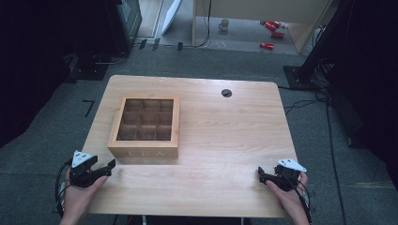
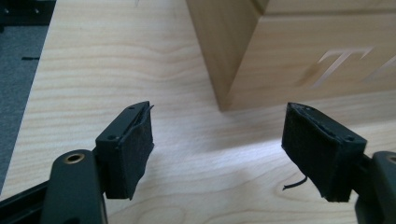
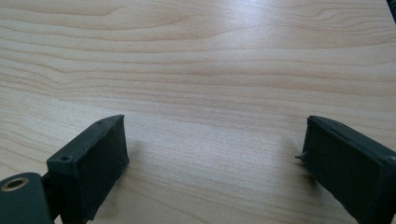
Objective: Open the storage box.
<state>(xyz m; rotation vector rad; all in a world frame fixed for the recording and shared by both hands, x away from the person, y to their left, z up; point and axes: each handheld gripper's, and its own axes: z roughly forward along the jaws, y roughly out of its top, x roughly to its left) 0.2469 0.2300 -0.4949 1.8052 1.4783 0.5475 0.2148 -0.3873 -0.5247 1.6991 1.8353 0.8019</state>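
My left gripper (image 2: 217,144) stands open and empty, just short of the near left corner of the wooden tea box (image 1: 145,126), which sits on the left half of the table (image 1: 225,136). My right gripper (image 3: 212,161) is open too, holding nothing, well apart over bare wood. If I close in crooked, one jaw could knock that corner and skid the box away

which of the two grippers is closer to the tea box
The left gripper: its jaws point at the near left corner of the wooden tea box. The right gripper rests far off by the table's near right edge.
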